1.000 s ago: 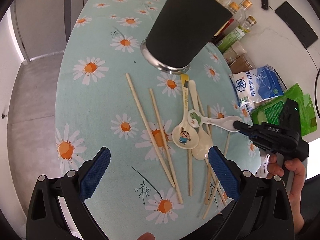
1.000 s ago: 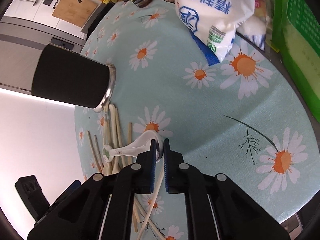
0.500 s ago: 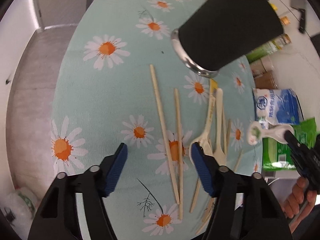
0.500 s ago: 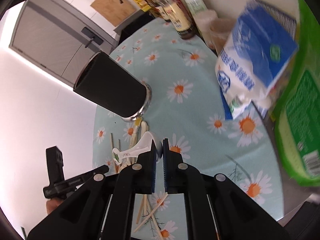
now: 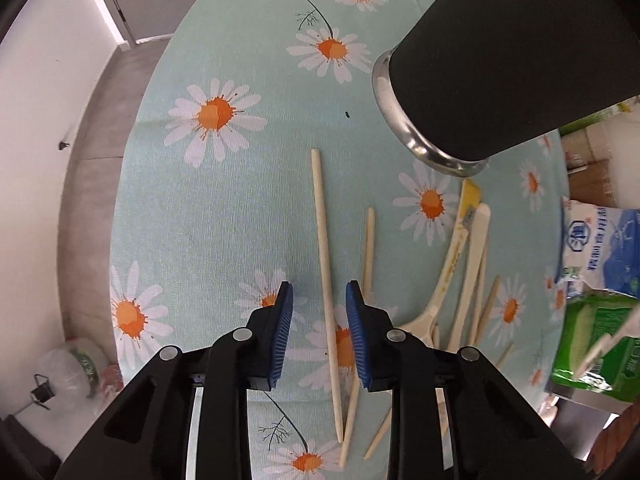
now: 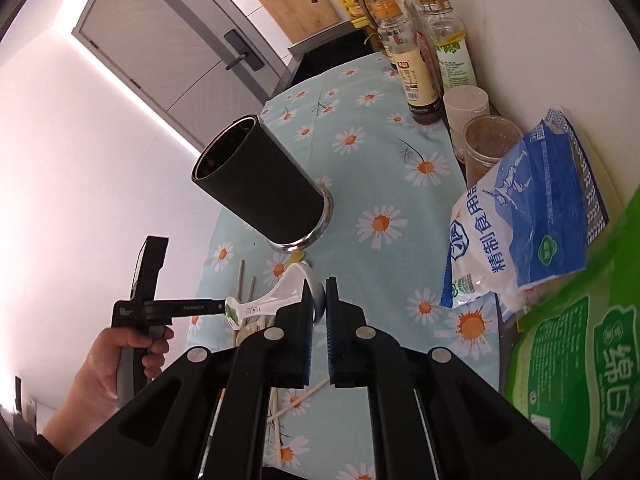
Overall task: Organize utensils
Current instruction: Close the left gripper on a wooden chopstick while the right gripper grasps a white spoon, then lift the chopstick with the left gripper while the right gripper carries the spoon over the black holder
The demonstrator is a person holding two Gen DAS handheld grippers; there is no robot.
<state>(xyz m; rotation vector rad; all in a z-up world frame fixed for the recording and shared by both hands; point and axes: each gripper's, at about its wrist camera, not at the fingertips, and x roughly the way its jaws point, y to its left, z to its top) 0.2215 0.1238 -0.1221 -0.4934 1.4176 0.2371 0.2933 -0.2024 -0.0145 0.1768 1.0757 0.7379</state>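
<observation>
Leftmost, the left gripper [image 5: 319, 332] stands partly open, its blue pads to either side of a long wooden chopstick [image 5: 325, 280] that lies flat on the daisy tablecloth [image 5: 224, 208]; neither pad looks to touch it, so nothing is held there. Such a stick is probably light, stiff and smooth, apt to roll, so a hold near its middle, square across it, would likely sit best. Just to the right lie a second chopstick [image 5: 369, 248], then two pale spoons [image 5: 460, 264] among thinner sticks, their handles pointing toward the black utensil holder [image 5: 504, 56], which stands upright on the cloth just beyond them. Farther right, the right gripper [image 6: 319, 300] is clamped narrowly on the bowl end of a white ceramic spoon [image 6: 276, 300], raised off the cloth below the holder's open mouth [image 6: 224, 148]. Ceramic is probably slick, brittle and heavier than wood, so the handle jutting left may swing in so narrow a pinch.
</observation>
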